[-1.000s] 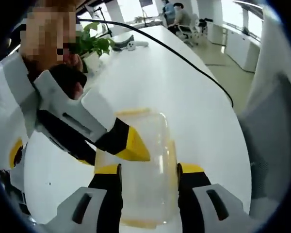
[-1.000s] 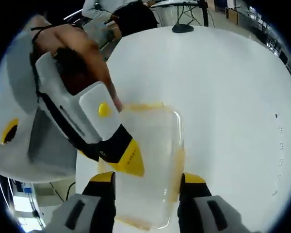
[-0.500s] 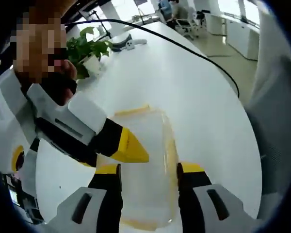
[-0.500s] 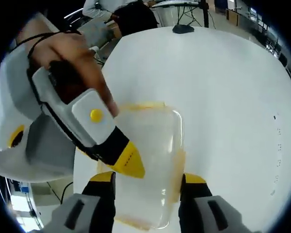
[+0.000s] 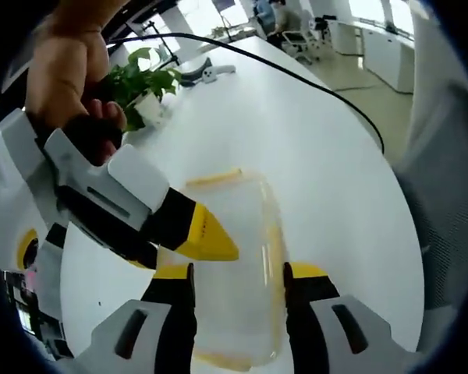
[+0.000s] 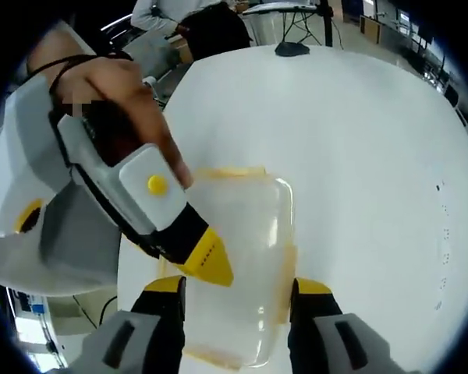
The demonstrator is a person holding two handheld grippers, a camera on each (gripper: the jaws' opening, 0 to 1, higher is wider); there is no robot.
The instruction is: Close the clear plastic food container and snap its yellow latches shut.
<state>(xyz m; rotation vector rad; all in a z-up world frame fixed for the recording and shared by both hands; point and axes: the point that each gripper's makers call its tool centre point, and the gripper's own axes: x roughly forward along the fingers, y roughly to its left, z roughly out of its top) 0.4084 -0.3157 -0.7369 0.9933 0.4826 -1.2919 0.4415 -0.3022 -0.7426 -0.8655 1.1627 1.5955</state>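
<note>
Lying lengthwise between the parted jaws of the left gripper (image 5: 239, 273) and of the right gripper (image 6: 236, 285), both gaping empty, the clear container (image 5: 234, 273) rests on the white desk (image 5: 296, 140), yellow latches (image 5: 274, 249) along its sides.

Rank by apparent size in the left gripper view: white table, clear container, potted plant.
1. white table
2. clear container
3. potted plant

The plant sits farther from the camera, so its true size against the container is uncertain.

Probably an office: long white table (image 5: 296, 132), potted plant (image 5: 144, 78), swivel chairs (image 5: 300, 43).
</note>
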